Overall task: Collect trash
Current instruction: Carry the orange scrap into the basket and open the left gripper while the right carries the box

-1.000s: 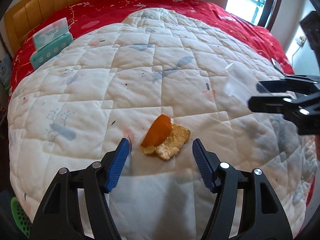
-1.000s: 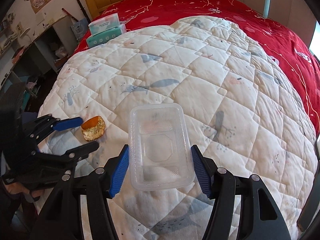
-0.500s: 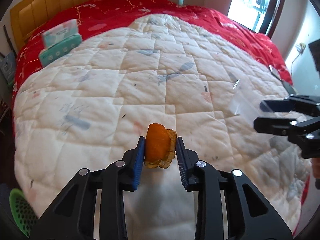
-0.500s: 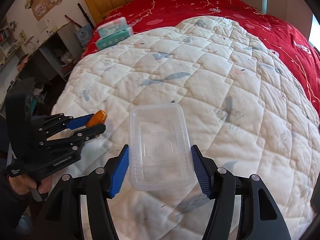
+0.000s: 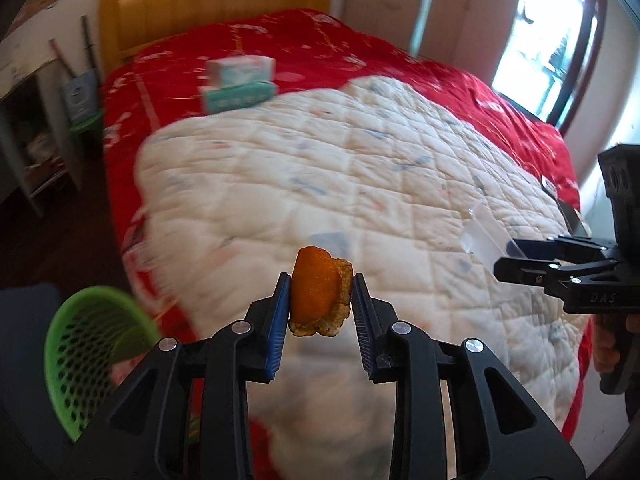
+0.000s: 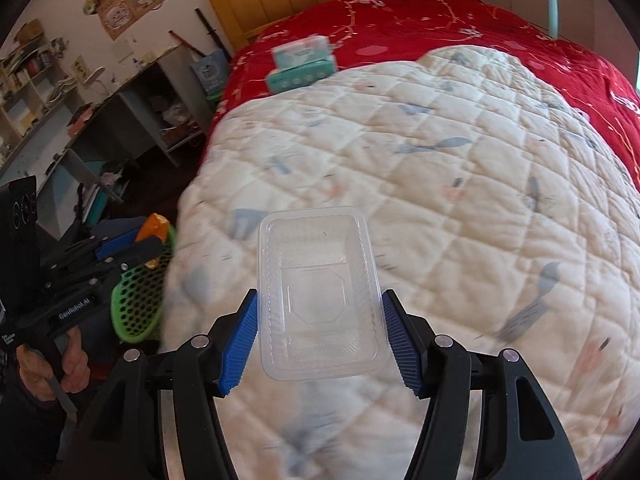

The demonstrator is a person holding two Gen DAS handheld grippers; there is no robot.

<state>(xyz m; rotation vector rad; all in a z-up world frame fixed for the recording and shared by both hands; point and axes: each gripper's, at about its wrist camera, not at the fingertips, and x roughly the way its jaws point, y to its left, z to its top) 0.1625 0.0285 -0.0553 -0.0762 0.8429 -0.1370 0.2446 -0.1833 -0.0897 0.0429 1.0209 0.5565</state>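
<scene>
1. Left gripper (image 5: 320, 300), low centre of the left wrist frame: closed on a piece of orange peel (image 5: 318, 294), both blue pads pressed against its sides, peel lifted clear of the quilt (image 5: 360, 168).
2. Right gripper (image 6: 320, 336), low centre of the right wrist frame: closed on a clear plastic tray (image 6: 320, 292), pads against its two long sides, tray held flat above the quilt with its hollow side facing the camera.
3. Step in hand, by judgement: carrying both pieces of trash off the bed toward the green basket (image 5: 88, 356), seen at lower left of the left wrist frame and at left of the right wrist frame, beside the bed's edge.
4. Next move, by judgement: bringing the peel over the basket's mouth before letting go, then the tray; tray wide against the mouth, so probably needing a tilt to go in.
5. Peel: bright orange outside, pale and rough on the inner face, curled, small and light. Tray: thin, see-through, ribbed, empty as far as visible.
6. Further out: tissue boxes (image 5: 240, 84) stacked at upper centre on the red bedspread (image 5: 280, 40).
</scene>
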